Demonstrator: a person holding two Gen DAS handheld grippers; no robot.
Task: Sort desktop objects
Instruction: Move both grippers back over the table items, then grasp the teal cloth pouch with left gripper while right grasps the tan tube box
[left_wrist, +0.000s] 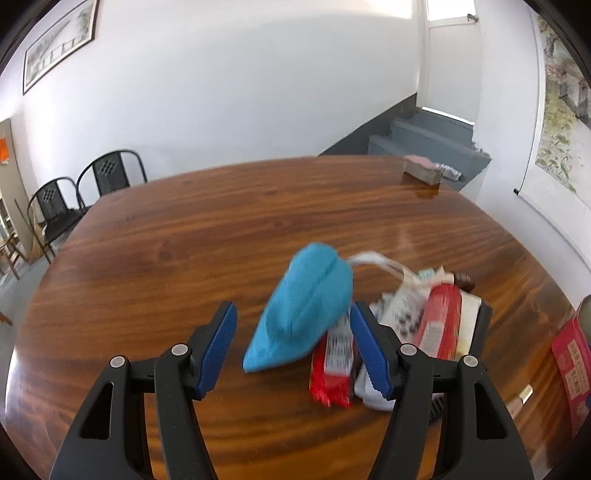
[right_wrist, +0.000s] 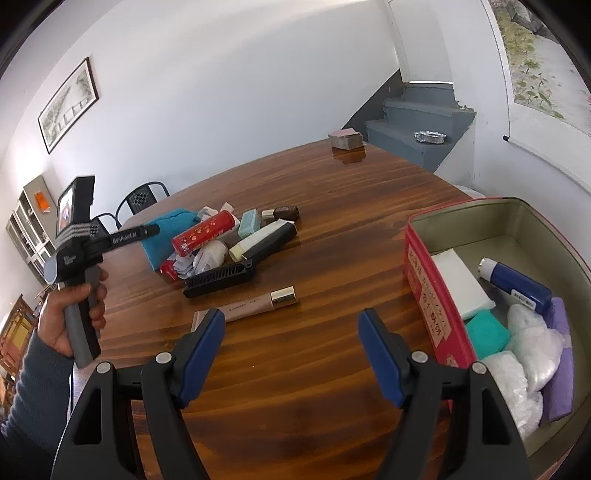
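A blue knitted cloth (left_wrist: 306, 306) lies on the wooden table (left_wrist: 166, 240) at the left end of a pile of small items. My left gripper (left_wrist: 295, 314) is open just before it. The cloth sits in the gap and neither pad presses on it. Beside it lie a red-and-white packet (left_wrist: 334, 365) and a red tube (left_wrist: 441, 321). In the right wrist view my right gripper (right_wrist: 291, 317) is open and empty over bare table. A cream tube with a gold cap (right_wrist: 258, 304) lies just ahead of it. The red tin (right_wrist: 424, 280) stands to its right.
The pile also holds a black comb (right_wrist: 221, 277), a teal bar (right_wrist: 249, 222) and a black-and-cream box (right_wrist: 266, 240). The tin holds a white block, a blue bottle, a teal sponge and plastic bags. A person's hand (right_wrist: 70, 314) grips the left tool. A small stack (right_wrist: 345, 139) sits at the far edge.
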